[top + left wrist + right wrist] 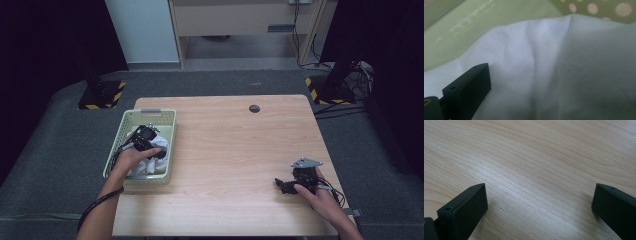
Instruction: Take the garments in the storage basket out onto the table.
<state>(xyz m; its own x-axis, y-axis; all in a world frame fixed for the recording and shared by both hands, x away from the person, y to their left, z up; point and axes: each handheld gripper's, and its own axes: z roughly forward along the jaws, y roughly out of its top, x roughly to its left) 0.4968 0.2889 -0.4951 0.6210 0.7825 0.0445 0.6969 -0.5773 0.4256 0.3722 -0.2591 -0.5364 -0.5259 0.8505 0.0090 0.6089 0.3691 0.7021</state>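
White cloth (554,75) hides left gripper's (146,142) grip inside basket (131,117); right gripper (539,202) gapes empty.

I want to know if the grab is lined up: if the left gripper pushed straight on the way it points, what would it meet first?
Most likely the white cloth in the green basket, right ahead of its fingers.

The wooden tabletop (235,150) is sitting on dark grey carpet (45,150), with a small dark round cap (254,108) lying near its far edge. Two black posts on yellow-and-black striped bases (101,96) are standing past the far corners, cables (350,107) are trailing by the right one, and a pale cabinet (240,20) is standing further back.
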